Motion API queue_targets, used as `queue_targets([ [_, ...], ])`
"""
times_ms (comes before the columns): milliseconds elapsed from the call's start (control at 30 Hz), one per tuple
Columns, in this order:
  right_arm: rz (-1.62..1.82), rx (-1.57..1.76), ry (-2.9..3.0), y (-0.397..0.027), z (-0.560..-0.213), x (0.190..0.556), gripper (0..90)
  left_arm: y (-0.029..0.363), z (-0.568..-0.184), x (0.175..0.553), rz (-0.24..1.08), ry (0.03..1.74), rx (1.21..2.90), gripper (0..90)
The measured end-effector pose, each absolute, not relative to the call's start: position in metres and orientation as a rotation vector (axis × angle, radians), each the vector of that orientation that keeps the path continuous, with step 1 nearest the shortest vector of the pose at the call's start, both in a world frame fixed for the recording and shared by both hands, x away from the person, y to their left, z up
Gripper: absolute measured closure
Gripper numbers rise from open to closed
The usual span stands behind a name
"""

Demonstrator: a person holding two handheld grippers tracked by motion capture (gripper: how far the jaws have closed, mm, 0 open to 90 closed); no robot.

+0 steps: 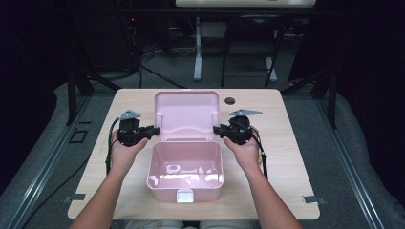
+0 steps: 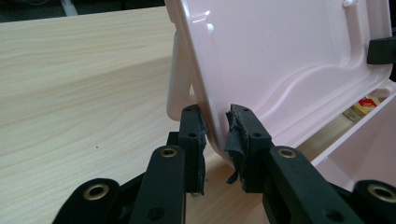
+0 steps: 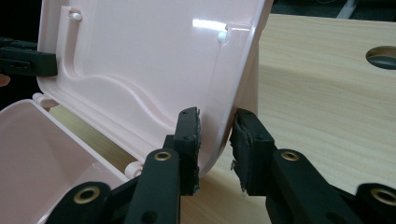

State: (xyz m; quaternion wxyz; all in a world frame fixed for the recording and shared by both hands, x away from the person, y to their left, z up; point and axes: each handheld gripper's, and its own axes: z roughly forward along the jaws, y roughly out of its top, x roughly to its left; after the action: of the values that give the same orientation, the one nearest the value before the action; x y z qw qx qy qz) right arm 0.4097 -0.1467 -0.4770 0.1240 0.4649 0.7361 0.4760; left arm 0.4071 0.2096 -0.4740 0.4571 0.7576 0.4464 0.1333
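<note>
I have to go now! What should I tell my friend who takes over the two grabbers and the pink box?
Left gripper: jaws around the lid's left edge, slightly apart, seemingly not pinching.
Right gripper: same on the lid's right edge.
The pink box sits mid-table, latch toward you, lid swung up and back.
Done: box is open.
Left: probably ease both grippers off; check first that the lid stays put.

No readable text, label or number anywhere (box, table and both tools carry none).
</note>
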Motion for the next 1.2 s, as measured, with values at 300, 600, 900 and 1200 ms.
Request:
queue_targets([
  [300, 1.413, 1.379, 2.148, -0.1472, -0.4797, 0.4109, 69.8, 0.2089, -0.4767, 0.4071, 0.316, 1.106, 1.861, 71.9],
  [600, 1.410, 1.391, 2.161, -0.1465, -0.4809, 0.4112, 65.9, 0.2084, -0.4793, 0.4066, 0.301, 1.113, 1.861, 68.8],
  [900, 1.406, 1.406, 2.173, -0.1455, -0.4831, 0.4120, 63.9, 0.2078, -0.4813, 0.4070, 0.289, 1.120, 1.863, 65.8],
  [1200, 1.398, 1.408, 2.177, -0.1460, -0.4834, 0.4122, 63.8, 0.2069, -0.4818, 0.4072, 0.284, 1.125, 1.871, 64.0],
])
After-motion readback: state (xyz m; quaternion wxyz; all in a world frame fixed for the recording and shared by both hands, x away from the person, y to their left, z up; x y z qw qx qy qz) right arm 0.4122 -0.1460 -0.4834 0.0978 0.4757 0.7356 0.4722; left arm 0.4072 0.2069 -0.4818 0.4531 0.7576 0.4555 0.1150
